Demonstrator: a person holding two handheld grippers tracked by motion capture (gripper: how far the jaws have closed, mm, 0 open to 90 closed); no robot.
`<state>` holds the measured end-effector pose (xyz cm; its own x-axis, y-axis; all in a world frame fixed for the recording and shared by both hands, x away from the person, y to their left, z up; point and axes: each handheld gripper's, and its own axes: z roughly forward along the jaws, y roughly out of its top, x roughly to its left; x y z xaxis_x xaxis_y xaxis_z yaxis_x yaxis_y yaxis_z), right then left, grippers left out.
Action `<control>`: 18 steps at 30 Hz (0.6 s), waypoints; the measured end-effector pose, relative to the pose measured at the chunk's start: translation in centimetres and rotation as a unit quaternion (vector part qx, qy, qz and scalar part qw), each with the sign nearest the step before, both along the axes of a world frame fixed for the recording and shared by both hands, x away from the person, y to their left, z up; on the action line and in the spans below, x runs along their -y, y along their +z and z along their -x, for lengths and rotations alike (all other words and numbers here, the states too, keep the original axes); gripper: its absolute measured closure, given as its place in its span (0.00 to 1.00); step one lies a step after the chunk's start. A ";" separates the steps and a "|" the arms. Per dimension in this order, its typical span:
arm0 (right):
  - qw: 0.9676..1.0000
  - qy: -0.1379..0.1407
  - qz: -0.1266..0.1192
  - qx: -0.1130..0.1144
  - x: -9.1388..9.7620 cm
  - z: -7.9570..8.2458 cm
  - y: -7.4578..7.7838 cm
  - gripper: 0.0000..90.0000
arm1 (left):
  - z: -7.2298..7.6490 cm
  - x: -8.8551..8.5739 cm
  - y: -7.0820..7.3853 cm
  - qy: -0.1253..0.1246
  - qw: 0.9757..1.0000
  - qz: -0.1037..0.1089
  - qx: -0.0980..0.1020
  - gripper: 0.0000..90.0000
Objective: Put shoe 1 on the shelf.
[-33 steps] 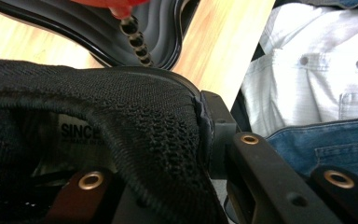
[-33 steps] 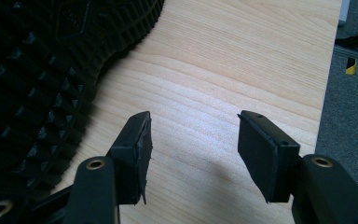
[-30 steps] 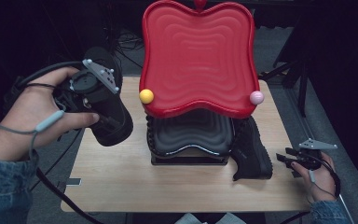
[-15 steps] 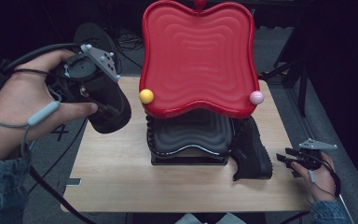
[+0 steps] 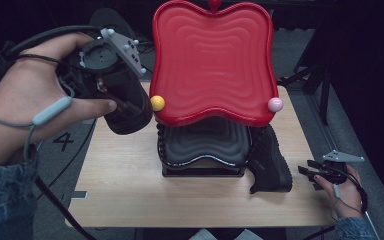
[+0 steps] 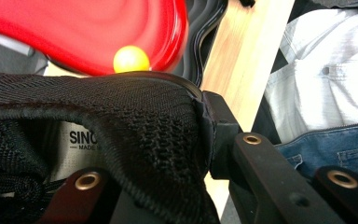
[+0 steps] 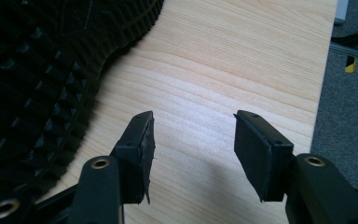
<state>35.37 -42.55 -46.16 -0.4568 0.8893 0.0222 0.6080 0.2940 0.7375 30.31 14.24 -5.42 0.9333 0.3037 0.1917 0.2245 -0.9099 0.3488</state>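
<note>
Lifted higher, left hand-held gripper (image 5: 125,102) holds black shoe (image 5: 127,107) toe-down, long axis steep.

red tray (image 5: 212,60) overhangs middle, table (image 5: 125,175) left bare

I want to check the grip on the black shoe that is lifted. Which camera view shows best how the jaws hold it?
The left gripper view: the left gripper is shut on the held shoe, its mesh collar wall pinched between the jaws. The high view shows the shoe lifted beside the red tray, the grip hidden. The right gripper view shows another shoe's sole.
</note>
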 end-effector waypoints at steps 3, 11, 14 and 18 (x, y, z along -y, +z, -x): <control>1.000 -0.004 -0.002 0.000 0.4 0.3 0.0 0.54 | -0.4 0.8 0.6 -0.018 1.000 0.000 0.009 0.91; 1.000 -0.014 -0.005 0.000 1.0 0.9 -0.1 0.55 | -1.4 3.1 1.0 -0.032 0.999 -0.010 0.012 0.91; 1.000 -0.013 -0.003 -0.002 1.0 1.1 -0.2 0.55 | -2.0 3.7 0.9 -0.036 0.999 -0.007 0.012 0.91; 1.000 -0.014 -0.003 -0.002 1.2 1.5 -0.2 0.55 | -2.6 4.3 1.0 -0.046 0.999 -0.010 0.018 0.91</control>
